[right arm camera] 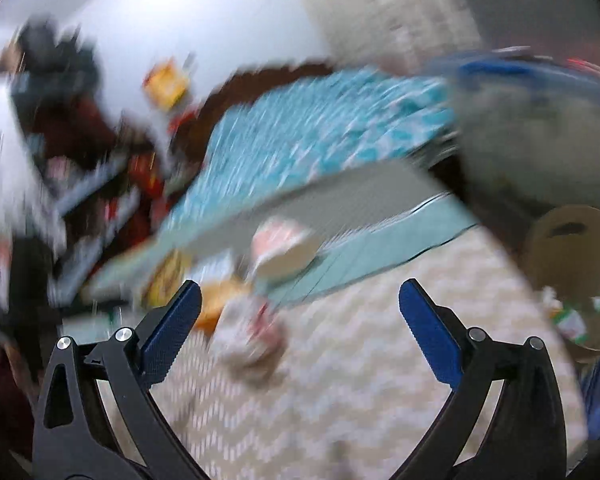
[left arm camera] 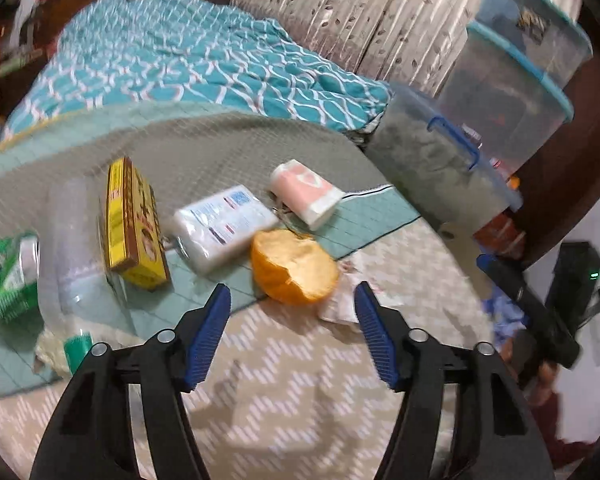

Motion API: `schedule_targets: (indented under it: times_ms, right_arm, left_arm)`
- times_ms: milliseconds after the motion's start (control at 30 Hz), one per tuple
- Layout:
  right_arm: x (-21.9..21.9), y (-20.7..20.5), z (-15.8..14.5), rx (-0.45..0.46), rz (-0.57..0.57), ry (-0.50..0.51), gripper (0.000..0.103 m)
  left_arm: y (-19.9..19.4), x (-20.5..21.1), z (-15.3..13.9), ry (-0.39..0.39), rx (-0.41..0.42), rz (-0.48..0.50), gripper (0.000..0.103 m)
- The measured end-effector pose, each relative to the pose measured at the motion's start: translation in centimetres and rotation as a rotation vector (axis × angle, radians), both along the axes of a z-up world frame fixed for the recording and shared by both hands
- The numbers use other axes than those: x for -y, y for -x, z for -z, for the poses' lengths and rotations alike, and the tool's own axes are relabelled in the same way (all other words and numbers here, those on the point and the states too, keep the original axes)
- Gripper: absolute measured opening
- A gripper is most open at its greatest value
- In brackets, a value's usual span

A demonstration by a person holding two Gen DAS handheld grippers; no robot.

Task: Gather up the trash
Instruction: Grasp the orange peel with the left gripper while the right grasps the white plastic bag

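Trash lies on the bed. In the left wrist view an orange peel [left arm camera: 294, 266] sits just beyond my open left gripper [left arm camera: 294, 294], with a crumpled wrapper [left arm camera: 340, 304] by its right finger. Farther off lie a white tissue pack [left arm camera: 224, 224], a pink-and-white pack [left arm camera: 306, 192], a yellow box [left arm camera: 134, 224], a clear plastic bottle [left arm camera: 74, 248] and a green packet [left arm camera: 6, 276]. The right wrist view is blurred. My right gripper [right arm camera: 300, 296] is open and empty above a crumpled wrapper [right arm camera: 252, 332]. A brown paper bag [right arm camera: 576, 264] holding some trash stands at the right.
A teal patterned quilt [left arm camera: 180, 52] is bunched at the back of the bed. Clear storage bins [left arm camera: 500, 100] stack at the right beside a curtain [left arm camera: 340, 12]. The right gripper's black body [left arm camera: 540, 308] shows at the right of the left wrist view.
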State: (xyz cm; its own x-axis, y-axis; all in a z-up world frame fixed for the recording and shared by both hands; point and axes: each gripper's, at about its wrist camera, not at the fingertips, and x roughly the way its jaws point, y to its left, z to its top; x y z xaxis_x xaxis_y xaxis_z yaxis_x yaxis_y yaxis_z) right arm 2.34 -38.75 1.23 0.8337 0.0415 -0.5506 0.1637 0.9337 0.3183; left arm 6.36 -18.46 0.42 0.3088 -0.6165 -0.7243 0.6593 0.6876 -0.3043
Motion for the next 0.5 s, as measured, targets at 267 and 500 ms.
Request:
schedule_targets:
  times_ms: [267, 500]
  right_arm:
    - [-5.7, -6.7, 5.0, -0.263, -0.145, 0.164, 0.099]
    - [-4.7, -8.0, 6.3, -0.296, -0.165, 0.127, 0.056]
  left_arm:
    - [0.2, 4.1, 2.9, -0.095, 0.059, 0.107, 0.086]
    - [-1.9, 4.5, 4.2, -0.088, -0.008, 0.08, 0.086]
